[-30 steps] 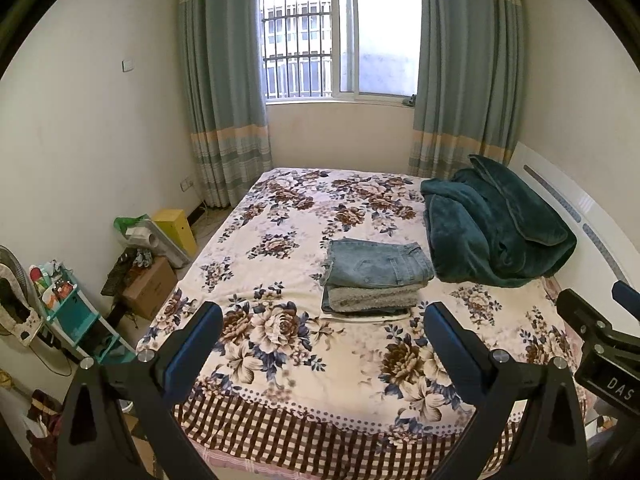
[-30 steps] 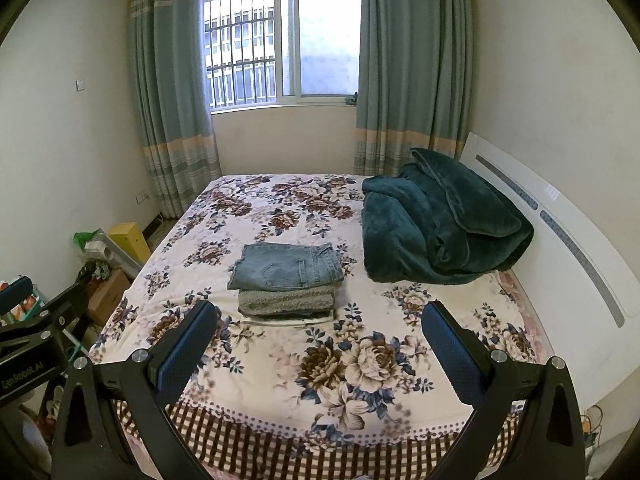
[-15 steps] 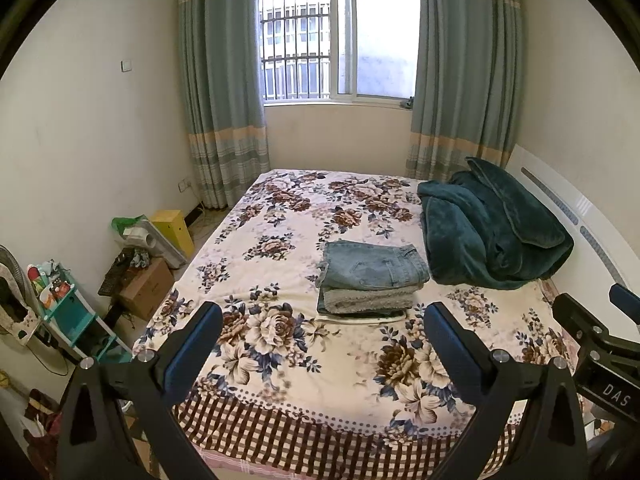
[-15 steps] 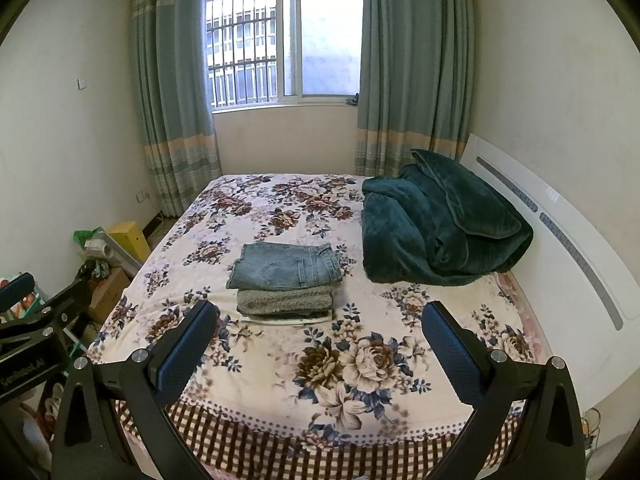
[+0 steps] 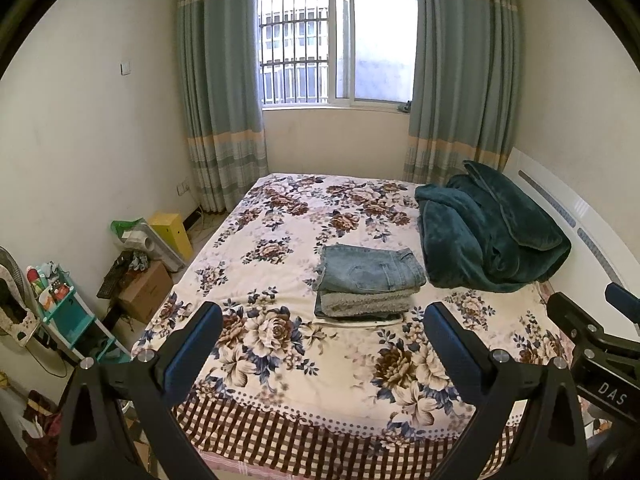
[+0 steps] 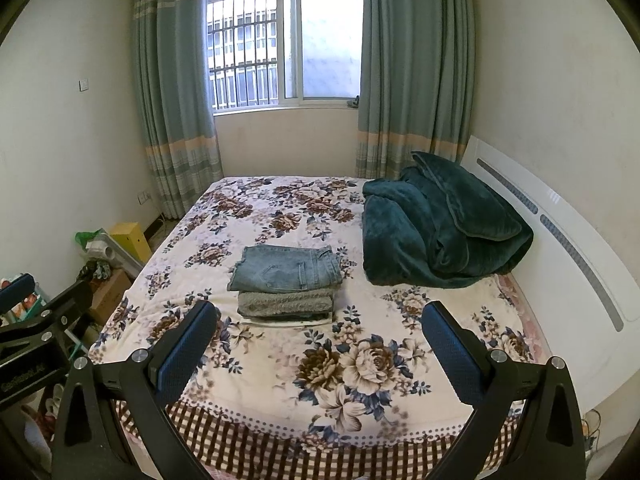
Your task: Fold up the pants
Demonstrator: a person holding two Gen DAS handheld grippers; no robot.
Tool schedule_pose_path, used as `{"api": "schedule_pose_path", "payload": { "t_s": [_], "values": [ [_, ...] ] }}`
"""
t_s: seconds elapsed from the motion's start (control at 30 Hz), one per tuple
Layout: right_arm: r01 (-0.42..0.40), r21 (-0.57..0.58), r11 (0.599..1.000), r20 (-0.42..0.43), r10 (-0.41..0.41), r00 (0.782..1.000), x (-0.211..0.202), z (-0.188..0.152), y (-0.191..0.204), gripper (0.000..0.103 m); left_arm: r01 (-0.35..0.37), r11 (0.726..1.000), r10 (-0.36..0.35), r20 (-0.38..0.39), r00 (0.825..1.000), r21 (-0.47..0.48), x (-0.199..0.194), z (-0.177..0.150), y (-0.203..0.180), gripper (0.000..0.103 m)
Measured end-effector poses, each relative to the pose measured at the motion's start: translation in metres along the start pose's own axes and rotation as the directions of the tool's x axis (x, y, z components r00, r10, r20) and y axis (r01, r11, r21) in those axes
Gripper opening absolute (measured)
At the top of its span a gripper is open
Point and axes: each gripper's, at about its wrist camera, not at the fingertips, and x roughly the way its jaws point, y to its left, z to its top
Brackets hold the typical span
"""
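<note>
Folded blue jeans (image 5: 370, 268) lie on top of a stack with a grey folded garment (image 5: 364, 303) under them, in the middle of the floral bed (image 5: 280, 220). The stack also shows in the right wrist view (image 6: 286, 268). My left gripper (image 5: 324, 344) is open and empty, held back over the bed's near edge, well short of the stack. My right gripper (image 6: 320, 344) is open and empty at about the same distance. The right gripper's body shows at the right edge of the left wrist view (image 5: 592, 344).
A crumpled dark green blanket (image 5: 488, 236) lies right of the stack against the white headboard (image 6: 560, 232). Left of the bed are a cardboard box (image 5: 146, 292), a yellow box (image 5: 172, 232) and a teal shelf (image 5: 60, 312). Window and curtains stand behind.
Both grippers have drawn back a little from the bed and stayed open; the stack looks slightly farther away. Nothing on the bed has moved.
</note>
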Motion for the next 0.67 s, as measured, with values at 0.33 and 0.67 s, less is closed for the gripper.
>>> {"api": "schedule_pose_path", "payload": {
  "t_s": [0.33,0.67],
  "values": [
    [0.0,-0.001,1.0,0.002,0.0,1.0,0.0003,-0.0004,0.0006,0.103,-0.003,1.0,0.003,0.008,1.0,0.0,-0.0059,-0.0001,-0.0023,0.103],
    [0.0,-0.002,1.0,0.002,0.0,1.0,0.0006,-0.0019,0.0004,0.103,-0.001,1.0,0.001,0.006,1.0,-0.007,-0.0076,-0.0003,-0.001,0.103]
  ]
}}
